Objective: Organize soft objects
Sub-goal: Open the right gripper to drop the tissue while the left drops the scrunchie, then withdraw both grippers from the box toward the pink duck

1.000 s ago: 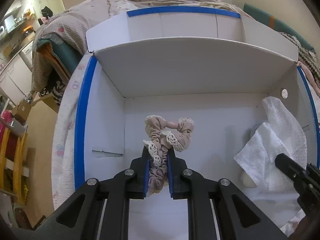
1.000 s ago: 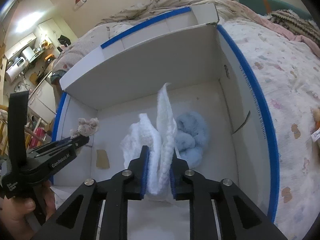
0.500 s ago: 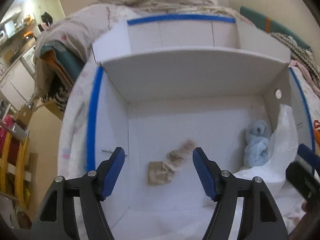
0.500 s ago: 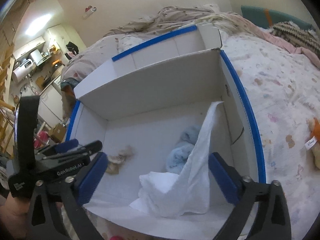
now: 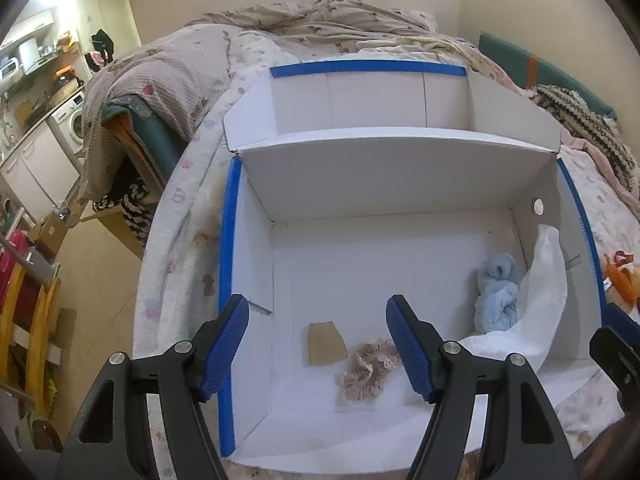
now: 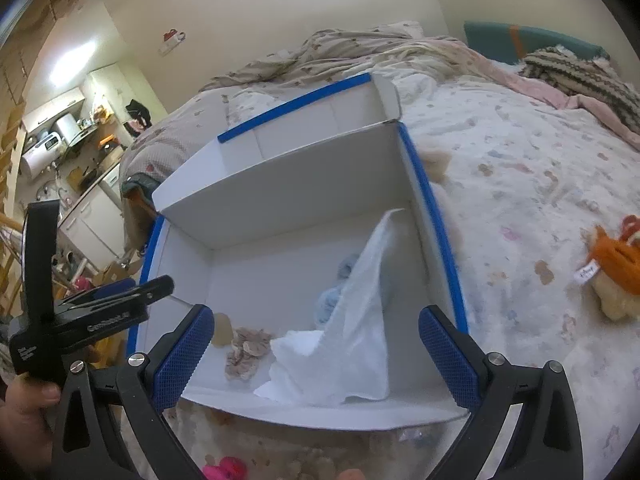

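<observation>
A white box with blue-taped rims (image 5: 226,264) (image 6: 436,216) sits on the bed. Inside lie a beige lace scrunchie (image 5: 370,372) (image 6: 246,350), a light blue fluffy item (image 5: 496,296) (image 6: 334,296) and a white towel (image 5: 536,316) (image 6: 352,344) leaning on the right wall. My left gripper (image 5: 318,346) is open and empty above the box's near left part, over the scrunchie. My right gripper (image 6: 312,356) is open and empty above the towel at the near edge. The left gripper also shows in the right wrist view (image 6: 120,300).
A tan patch (image 5: 326,342) is on the box floor by the scrunchie. An orange plush toy (image 6: 612,268) (image 5: 620,280) lies on the bedsheet right of the box. A pink item (image 6: 224,470) lies in front of the box. Crumpled blankets (image 5: 340,20) lie behind; the bed edge and floor are at left.
Both grippers opened and let go: the scrunchie dropped to the box floor, the towel slumped against the right wall. Both grippers then pulled back and up from the box.
</observation>
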The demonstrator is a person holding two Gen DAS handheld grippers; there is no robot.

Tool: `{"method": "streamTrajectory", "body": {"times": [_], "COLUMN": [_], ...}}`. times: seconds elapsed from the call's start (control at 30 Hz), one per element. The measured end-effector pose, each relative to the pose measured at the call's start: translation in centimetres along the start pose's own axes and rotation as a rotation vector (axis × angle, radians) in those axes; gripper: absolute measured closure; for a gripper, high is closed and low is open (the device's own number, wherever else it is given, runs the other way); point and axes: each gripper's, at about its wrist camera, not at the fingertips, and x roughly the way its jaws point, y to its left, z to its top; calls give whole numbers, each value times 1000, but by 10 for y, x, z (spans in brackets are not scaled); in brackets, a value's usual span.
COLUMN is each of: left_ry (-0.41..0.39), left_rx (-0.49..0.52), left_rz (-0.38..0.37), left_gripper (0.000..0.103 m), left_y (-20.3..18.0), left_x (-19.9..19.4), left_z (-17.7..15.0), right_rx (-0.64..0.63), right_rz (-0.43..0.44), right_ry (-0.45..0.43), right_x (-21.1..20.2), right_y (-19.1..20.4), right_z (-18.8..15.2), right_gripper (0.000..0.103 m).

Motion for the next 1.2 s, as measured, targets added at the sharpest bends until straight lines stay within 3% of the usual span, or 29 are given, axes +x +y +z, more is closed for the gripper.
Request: {"method": "streamTrajectory", "body": {"times": [0.6, 0.9, 1.07, 1.2], "left_ry": [-1, 61, 84, 99], "left_rx": [-55, -130, -177, -211], "left_rz": [-41, -39, -26, -17], "left_gripper": [34, 34, 34, 34], "left_y": [36, 62, 73, 79], "left_x": [-52, -51, -42, -37], "left_z": [-55, -103, -115, -117], "right_rx": [-29, -37, -55, 3], "right_rz": [-28, -12, -11, -17], "right_ry": [72, 146, 184, 219], "right_x": [-35, -32, -28, -23], "right_y": [12, 26, 33, 27], "right_z": [-46, -72, -83, -88], "right_gripper": [0, 0, 0, 0]}}
